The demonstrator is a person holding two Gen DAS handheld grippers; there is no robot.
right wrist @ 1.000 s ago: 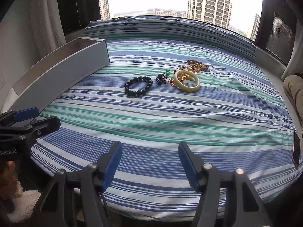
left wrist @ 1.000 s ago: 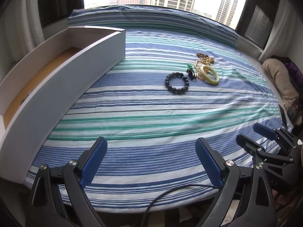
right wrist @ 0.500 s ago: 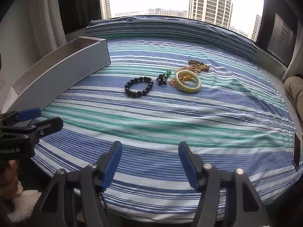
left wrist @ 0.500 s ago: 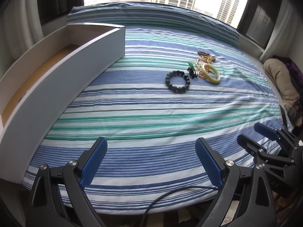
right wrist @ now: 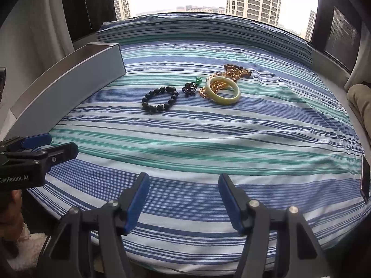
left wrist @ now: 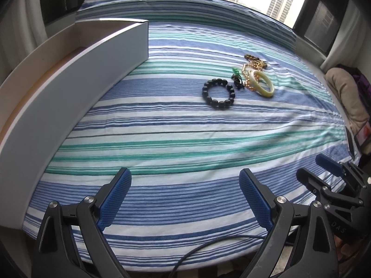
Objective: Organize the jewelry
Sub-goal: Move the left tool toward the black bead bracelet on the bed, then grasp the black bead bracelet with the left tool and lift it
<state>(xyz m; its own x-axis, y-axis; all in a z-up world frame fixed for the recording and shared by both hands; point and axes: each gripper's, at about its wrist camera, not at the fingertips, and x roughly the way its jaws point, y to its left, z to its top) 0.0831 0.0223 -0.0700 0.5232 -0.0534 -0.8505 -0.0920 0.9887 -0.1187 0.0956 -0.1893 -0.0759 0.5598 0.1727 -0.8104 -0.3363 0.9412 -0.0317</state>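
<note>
A black bead bracelet lies on the striped cloth. To its right are a small dark cord with a green bead, a pale jade bangle on a gold chain, and a brown bead string behind. A long white open box stands at the left. My left gripper is open and empty near the front edge. My right gripper is open and empty, well short of the jewelry.
The striped blue, green and white cloth covers the surface up to a folded ridge at the window. A beige cushion lies at the right. A dark flat object sits at the right edge.
Both grippers have moved slightly forward toward the jewelry. The jaws stay open and the jewelry has not moved.
</note>
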